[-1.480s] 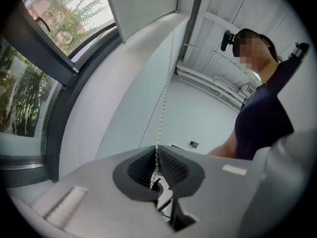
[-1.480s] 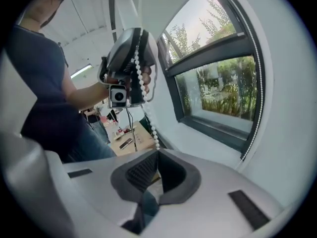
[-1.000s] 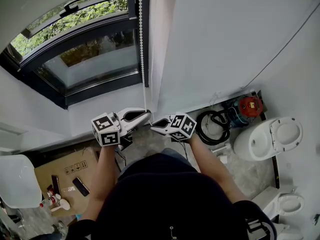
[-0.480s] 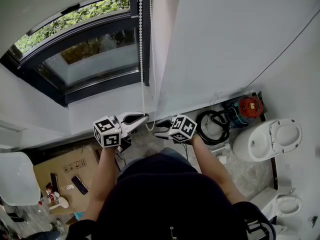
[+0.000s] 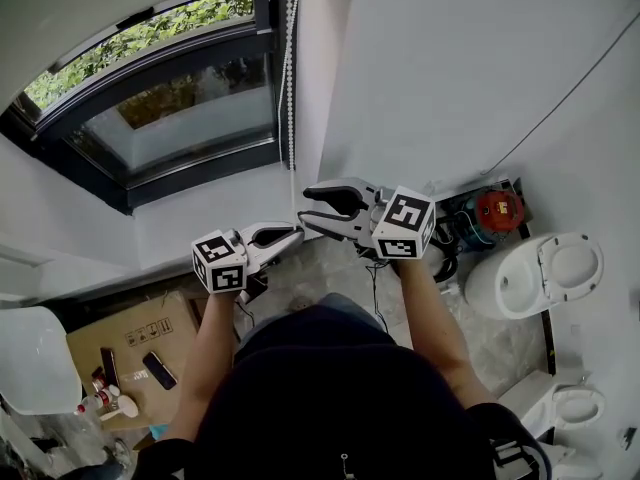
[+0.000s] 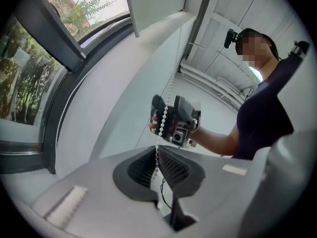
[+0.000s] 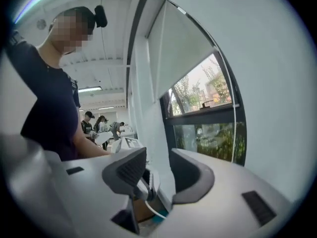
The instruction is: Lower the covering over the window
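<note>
Evidently the person was partway through working the white beaded pull chain (image 5: 290, 88) hand over hand, to bring the white fabric roller blind (image 7: 183, 53) down over the dark-framed window (image 5: 180, 98). The blind hung only over the top of the pane, with glass and green trees plainly showing below its lower edge.

The left gripper (image 6: 157, 165) pointed level and was clamped on the chain, the beads running straight up out of its ribbed pads. The right gripper (image 5: 303, 205) stood just above it, close beside the same strand. Its jaws had just been opening and gaped wide, and in its own view nothing lay between the pads.

I judged this to be the re-grip step: one hand anchoring the strand while the other sought a fresh hold higher up. The next move, to my mind, called for slipping the spread jaws around the beads above the left gripper and closing firmly, then freeing the left and drawing downward. Taking the wrong strand of the loop would raise the blind instead, and a loose bite could let the beads slip.
</note>
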The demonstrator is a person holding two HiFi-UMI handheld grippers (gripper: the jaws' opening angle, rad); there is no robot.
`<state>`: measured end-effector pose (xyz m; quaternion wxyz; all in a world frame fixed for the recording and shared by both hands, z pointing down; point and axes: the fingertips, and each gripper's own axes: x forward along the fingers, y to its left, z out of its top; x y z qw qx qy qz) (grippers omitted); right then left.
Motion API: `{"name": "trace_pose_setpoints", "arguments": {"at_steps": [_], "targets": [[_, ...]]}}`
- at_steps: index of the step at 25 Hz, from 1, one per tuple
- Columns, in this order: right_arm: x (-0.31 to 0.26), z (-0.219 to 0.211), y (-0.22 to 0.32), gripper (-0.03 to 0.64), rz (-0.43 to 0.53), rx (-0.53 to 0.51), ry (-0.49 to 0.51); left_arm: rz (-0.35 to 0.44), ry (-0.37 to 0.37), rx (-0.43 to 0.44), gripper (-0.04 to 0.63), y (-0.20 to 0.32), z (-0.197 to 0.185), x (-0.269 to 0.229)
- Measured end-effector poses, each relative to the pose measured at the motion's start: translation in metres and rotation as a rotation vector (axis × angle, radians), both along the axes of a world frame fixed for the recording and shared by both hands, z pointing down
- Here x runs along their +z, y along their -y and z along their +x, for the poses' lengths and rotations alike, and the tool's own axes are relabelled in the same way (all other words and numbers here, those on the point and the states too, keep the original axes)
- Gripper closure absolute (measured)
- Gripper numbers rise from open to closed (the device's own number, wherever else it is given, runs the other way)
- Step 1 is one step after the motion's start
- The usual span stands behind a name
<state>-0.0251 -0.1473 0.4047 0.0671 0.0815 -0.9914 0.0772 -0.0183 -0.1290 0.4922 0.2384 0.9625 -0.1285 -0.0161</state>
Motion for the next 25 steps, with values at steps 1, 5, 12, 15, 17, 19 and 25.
{"name": "trace_pose_setpoints", "arguments": {"at_steps": [1,5,12,15,17,19,25], "targets": [[-0.013,-0.002,0.000,0.474,0.026,-0.009,0.013,0.000,0.000,0.002,0.574,0.000,0.001,0.000],[-0.054,-0.010,0.001,0.474,0.103,-0.025,0.081,-0.002,-0.003,0.007,0.574,0.000,0.004,0.000],[-0.089,-0.015,0.010,0.503,0.129,0.006,0.164,-0.004,-0.007,0.017,0.574,-0.001,0.008,0.000],[-0.095,-0.016,0.011,0.538,0.137,0.000,0.169,-0.005,-0.010,0.020,0.574,-0.001,0.009,-0.001],[-0.097,-0.017,0.010,0.580,0.131,-0.006,0.171,-0.007,-0.012,0.020,0.574,-0.002,0.010,-0.001],[-0.097,-0.016,0.008,0.595,0.114,-0.013,0.177,-0.010,-0.019,0.017,0.574,-0.002,0.010,-0.001],[-0.081,-0.013,0.012,0.601,0.075,0.000,0.143,-0.007,0.044,0.051,0.574,-0.010,0.016,0.011]]}}
